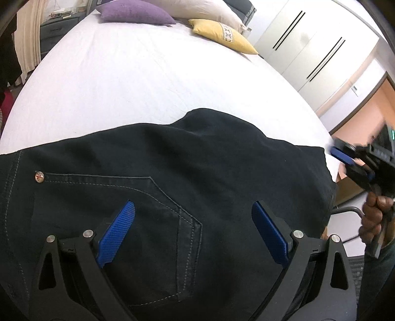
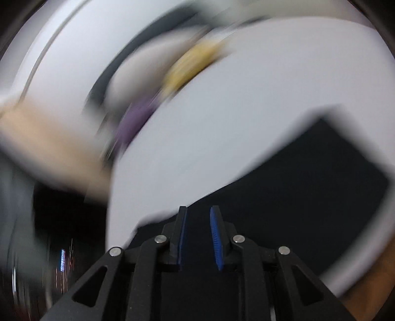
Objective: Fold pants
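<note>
Black pants (image 1: 172, 163) lie folded into a broad block on the white bed sheet (image 1: 148, 81), back pocket and rivet facing up. My left gripper (image 1: 193, 210) hovers over the pocket with its blue pads wide apart and empty. My right gripper (image 1: 345, 158) shows at the right edge of the left wrist view, off the pants' right end, held in a hand. In the blurred right wrist view the right gripper (image 2: 198, 213) has a narrow gap between its pads with nothing in it, and the pants (image 2: 308, 177) lie ahead to the right.
A purple pillow (image 1: 135, 11), a cream pillow (image 1: 209, 10) and a yellow pillow (image 1: 222, 35) lie at the head of the bed. White wardrobes (image 1: 308, 49) stand at the right. The bed's right edge runs close to the pants' end.
</note>
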Demonstrator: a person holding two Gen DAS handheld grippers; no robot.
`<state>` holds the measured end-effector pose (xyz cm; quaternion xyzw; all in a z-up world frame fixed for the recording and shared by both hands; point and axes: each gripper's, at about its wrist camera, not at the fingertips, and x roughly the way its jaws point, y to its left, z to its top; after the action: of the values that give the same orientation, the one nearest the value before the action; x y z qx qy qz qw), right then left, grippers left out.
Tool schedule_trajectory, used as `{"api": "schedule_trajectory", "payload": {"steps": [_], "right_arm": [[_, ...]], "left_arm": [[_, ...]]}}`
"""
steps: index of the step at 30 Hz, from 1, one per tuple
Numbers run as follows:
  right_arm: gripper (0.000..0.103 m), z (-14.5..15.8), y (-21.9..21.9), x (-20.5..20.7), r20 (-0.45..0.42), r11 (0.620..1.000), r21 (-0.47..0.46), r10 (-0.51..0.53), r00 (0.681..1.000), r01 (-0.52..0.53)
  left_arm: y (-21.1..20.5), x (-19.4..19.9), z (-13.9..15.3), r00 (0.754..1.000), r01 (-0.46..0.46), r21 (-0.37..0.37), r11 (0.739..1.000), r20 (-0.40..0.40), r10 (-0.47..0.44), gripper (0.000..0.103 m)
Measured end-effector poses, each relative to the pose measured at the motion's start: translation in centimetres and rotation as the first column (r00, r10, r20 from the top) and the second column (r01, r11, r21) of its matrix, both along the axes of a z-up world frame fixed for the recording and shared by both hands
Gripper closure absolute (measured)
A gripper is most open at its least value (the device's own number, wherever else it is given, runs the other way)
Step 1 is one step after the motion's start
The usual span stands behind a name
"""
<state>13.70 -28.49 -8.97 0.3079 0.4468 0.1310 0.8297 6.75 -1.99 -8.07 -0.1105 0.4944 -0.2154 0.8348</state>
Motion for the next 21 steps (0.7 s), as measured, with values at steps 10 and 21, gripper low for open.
{"api": "schedule_trajectory", "payload": {"steps": [10,21], "right_arm": [[0.103,-11.5,2.9,7.3,-0.22,0.993,0.092,0.09,0.971,-0.071],[0.04,-9.1,13.9,11.6,-0.198,0.93,0.144,0.362,0.911,-0.338]], "left_arm": [[3.8,-1.2,-1.1,1.0,0.008,0.007,1.0,0.003,-0.008,0.006],[2.2,-1.4,-1.1,0.998,-0.007,0.053,0.999,0.06,0.004,0.006]]}}
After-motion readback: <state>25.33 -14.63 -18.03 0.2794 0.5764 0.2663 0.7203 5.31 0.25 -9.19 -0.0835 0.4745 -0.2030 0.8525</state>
